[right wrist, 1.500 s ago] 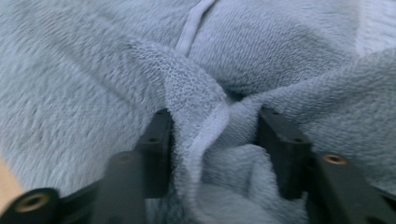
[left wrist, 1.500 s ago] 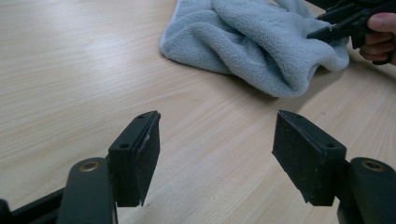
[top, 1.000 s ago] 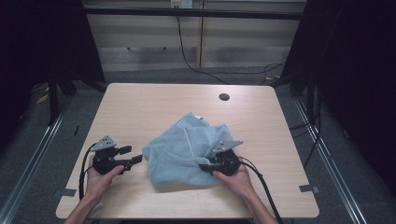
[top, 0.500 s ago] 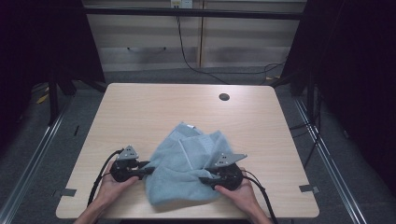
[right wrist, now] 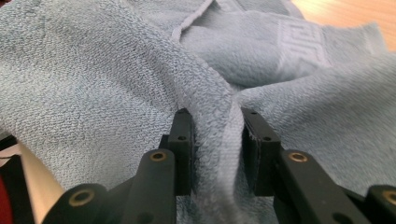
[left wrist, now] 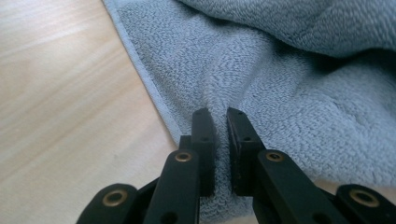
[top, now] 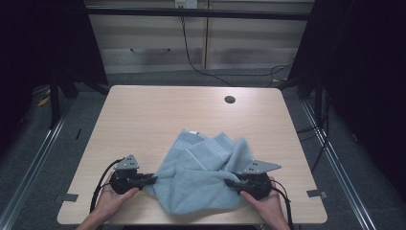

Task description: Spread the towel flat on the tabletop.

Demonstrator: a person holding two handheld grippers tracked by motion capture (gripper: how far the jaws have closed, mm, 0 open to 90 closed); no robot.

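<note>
**Two grippers take hold of a crumpled blue towel at the table's near edge**

We see a pale wooden table set against a dark surround, its far half bare save for a small round cable hole. On the near half lies the grey-blue towel, bunched and folded over itself, its near hem close to the table's front edge and a small label showing at its far corner.

The person's forearms come in from the bottom of the high view, one hand at each side of the towel. At the towel's left edge the left gripper points in toward the cloth; its jaws have just been closing and now stand almost together, pinching a thin fold of the towel close to the hemmed edge, with bare wood just beside it.

At the towel's right side the right gripper points in from the opposite direction. Its jaws have just been closing too, and they stand partly apart with a thick ridge of towel pressed between the pads, the hem running down through the gap. A woven border pattern shows on the cloth beyond.

A black cable trails from each gripper back toward the person.
</note>
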